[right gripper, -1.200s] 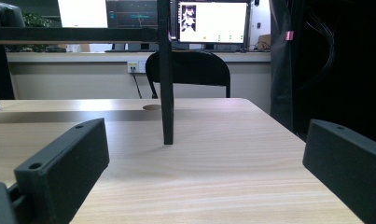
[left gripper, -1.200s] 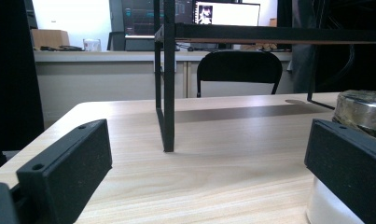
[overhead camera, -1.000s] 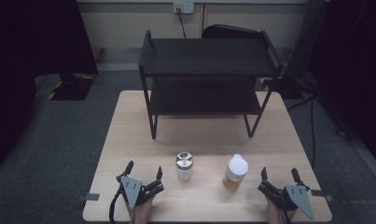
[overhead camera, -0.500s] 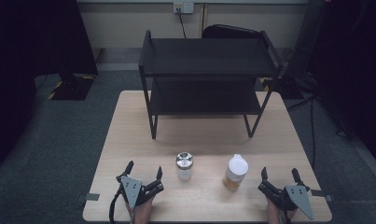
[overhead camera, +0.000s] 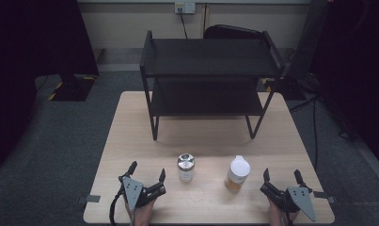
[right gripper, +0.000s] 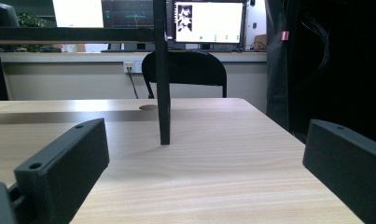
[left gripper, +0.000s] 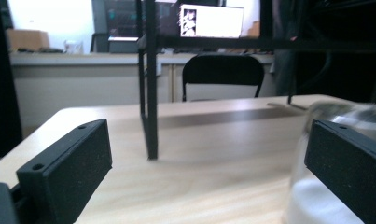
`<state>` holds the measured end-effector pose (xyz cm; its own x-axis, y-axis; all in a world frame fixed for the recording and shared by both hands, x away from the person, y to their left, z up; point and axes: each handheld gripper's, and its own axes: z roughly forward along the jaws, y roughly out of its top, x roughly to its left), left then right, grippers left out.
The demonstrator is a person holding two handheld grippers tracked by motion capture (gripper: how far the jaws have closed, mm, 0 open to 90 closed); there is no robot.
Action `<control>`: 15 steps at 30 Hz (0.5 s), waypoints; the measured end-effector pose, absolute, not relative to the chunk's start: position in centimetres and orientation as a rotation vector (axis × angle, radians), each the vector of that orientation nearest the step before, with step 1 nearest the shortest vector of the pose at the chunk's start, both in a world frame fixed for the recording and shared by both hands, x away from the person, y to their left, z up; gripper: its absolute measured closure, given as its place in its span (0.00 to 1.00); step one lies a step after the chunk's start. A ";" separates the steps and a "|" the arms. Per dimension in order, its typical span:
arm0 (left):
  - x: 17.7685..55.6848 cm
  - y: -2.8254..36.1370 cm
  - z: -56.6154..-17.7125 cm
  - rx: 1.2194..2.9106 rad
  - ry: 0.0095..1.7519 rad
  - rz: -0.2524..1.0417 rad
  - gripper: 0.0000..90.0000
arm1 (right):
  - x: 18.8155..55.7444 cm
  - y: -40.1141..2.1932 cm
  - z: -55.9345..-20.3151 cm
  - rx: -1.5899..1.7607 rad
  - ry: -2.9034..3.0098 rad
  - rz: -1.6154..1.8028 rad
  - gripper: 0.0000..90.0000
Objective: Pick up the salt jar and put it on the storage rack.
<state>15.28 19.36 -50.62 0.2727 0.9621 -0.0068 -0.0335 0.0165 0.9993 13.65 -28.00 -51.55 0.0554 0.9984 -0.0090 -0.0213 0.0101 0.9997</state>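
A clear jar with a silver lid (overhead camera: 185, 167) stands upright near the table's front, left of centre. To its right stands an amber bottle with a white cap (overhead camera: 237, 172). My left gripper (overhead camera: 146, 173) rests open at the front left, a little left of the jar, whose blurred side (left gripper: 325, 186) shows behind the right jaw in the left gripper view. My right gripper (overhead camera: 281, 175) rests open at the front right, just right of the amber bottle. Nothing lies between the jaws of my left gripper (left gripper: 209, 172) or my right gripper (right gripper: 204, 168).
A black two-tier shelf rack (overhead camera: 208, 77) stands on the far half of the wooden table (overhead camera: 130, 127); its front legs (left gripper: 151, 93) (right gripper: 163, 74) rise ahead of each gripper. A black chair (right gripper: 185, 70) and monitors lie beyond the table.
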 end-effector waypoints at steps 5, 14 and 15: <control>15.7 19.5 -49.5 1.286 0.898 0.960 0.00 | 13.6 -28.0 -51.6 1.212 1.157 1.172 0.00; 16.8 17.3 -49.1 1.350 0.807 0.908 0.00 | 13.6 -28.0 -51.6 1.212 1.157 1.172 0.00; 17.0 17.0 -49.2 1.351 0.802 0.900 0.00 | 13.6 -28.0 -51.6 1.212 1.157 1.172 0.00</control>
<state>16.97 17.03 -49.19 0.4511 0.8920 0.0287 -0.0738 0.0052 0.9973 13.64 -28.01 -51.55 0.0551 0.9984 -0.0087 -0.0215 0.0099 0.9997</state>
